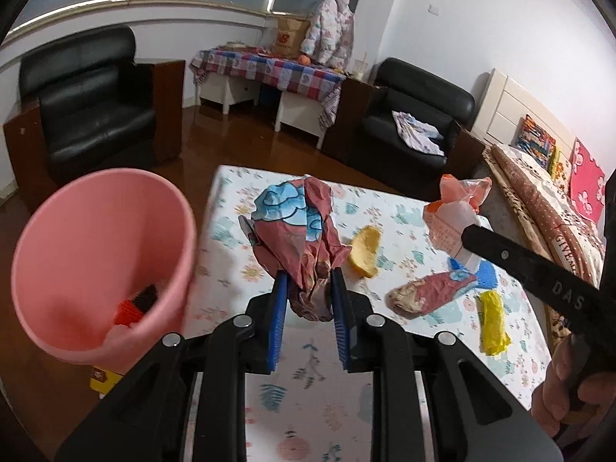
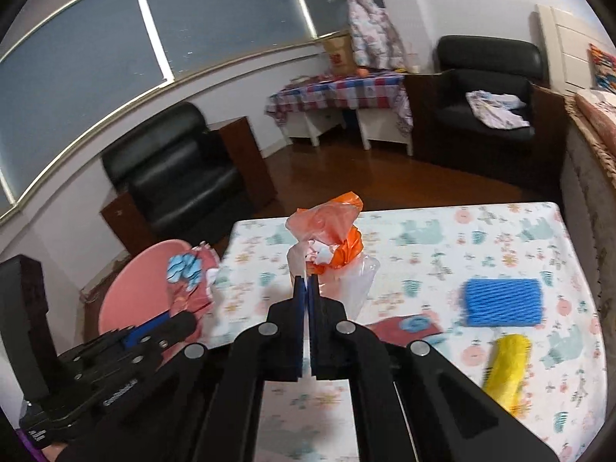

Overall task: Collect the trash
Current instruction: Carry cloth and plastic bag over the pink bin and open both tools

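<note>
Your left gripper (image 1: 308,292) grips the crumpled red wrapper (image 1: 300,231); your right gripper (image 2: 307,288) pinches the orange plastic bag (image 2: 331,231). Carry each fully over the pink bin (image 1: 100,261) left of the fingers, then release.

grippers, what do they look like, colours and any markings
Both the left gripper and the right gripper are matte black linkage frames with silver round pivot pins and blue ribbed pads on the jaws. White lettering runs along each body, partly readable as "DAS". No cables visible.
</note>
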Demonstrator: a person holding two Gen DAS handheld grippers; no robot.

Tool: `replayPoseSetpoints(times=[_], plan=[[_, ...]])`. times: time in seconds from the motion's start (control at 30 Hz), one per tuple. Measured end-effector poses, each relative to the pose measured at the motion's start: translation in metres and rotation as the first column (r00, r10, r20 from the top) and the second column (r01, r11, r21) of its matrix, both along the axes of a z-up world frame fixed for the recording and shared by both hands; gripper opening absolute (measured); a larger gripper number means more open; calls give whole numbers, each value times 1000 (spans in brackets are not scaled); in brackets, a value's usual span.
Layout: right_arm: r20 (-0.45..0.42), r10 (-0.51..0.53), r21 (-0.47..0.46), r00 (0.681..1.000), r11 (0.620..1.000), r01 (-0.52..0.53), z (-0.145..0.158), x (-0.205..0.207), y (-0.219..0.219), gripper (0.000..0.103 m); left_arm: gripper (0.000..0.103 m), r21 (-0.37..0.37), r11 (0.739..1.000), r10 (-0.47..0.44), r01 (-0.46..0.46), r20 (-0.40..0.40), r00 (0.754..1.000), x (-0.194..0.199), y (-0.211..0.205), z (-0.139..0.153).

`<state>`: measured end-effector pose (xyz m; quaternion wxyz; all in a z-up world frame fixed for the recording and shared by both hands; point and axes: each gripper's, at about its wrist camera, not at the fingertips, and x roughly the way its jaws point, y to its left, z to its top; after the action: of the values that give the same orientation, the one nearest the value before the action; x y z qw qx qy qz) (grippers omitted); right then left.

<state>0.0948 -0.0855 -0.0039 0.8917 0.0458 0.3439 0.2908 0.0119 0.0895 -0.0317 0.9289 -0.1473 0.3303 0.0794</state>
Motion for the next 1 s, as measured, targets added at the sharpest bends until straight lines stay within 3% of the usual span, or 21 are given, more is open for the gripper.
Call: replayPoseSetpoints(times=[0.3,0.63,1.0], plan=[[2,177,2,984,984,-177,9,-20,67,2,22,39,990,136,-137,43,990,-32,47,17],[-2,361,-22,932,932,-361,9,-43,154,2,22,57,957,284,-285,21,959,-64,107,14],[-67,442,-11,894,896,-444,-15,-44,213,2,22,48,944,327,-325,-45,944,-70,139,-4]])
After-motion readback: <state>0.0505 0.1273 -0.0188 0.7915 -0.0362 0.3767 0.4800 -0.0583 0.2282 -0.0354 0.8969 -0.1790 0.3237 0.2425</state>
